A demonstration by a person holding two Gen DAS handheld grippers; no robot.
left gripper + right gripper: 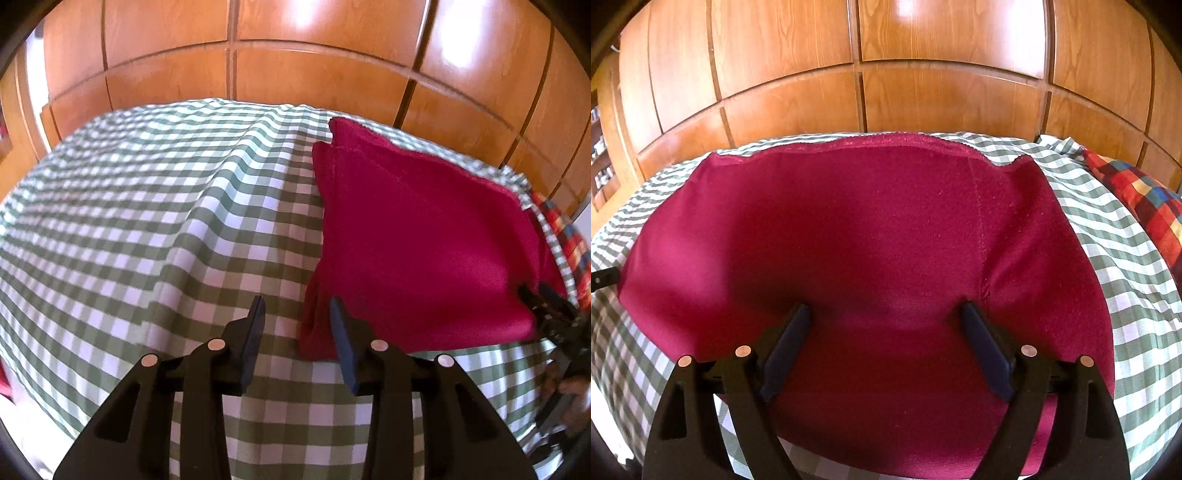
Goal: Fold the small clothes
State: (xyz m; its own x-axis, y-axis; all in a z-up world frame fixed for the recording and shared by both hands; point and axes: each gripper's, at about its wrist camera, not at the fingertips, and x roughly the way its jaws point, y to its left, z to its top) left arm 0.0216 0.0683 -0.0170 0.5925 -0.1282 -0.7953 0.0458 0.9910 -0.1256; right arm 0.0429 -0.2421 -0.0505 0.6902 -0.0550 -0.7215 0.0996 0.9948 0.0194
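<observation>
A folded crimson garment [417, 236] lies flat on the green-and-white checked cloth [155, 206]. My left gripper [297, 304] is open and empty, just above the cloth at the garment's near left corner; its right finger overlaps the garment's edge. My right gripper [884, 314] is open wide over the near part of the garment [857, 236], holding nothing. The right gripper also shows in the left wrist view [543, 295] at the garment's right corner. A tip of the left gripper [604, 277] shows at the left edge of the right wrist view.
A wooden panelled wardrobe [295, 55] stands right behind the far edge of the checked surface. A multicoloured plaid cushion [1145, 199] lies at the far right. The checked cloth is rumpled with ridges to the left of the garment.
</observation>
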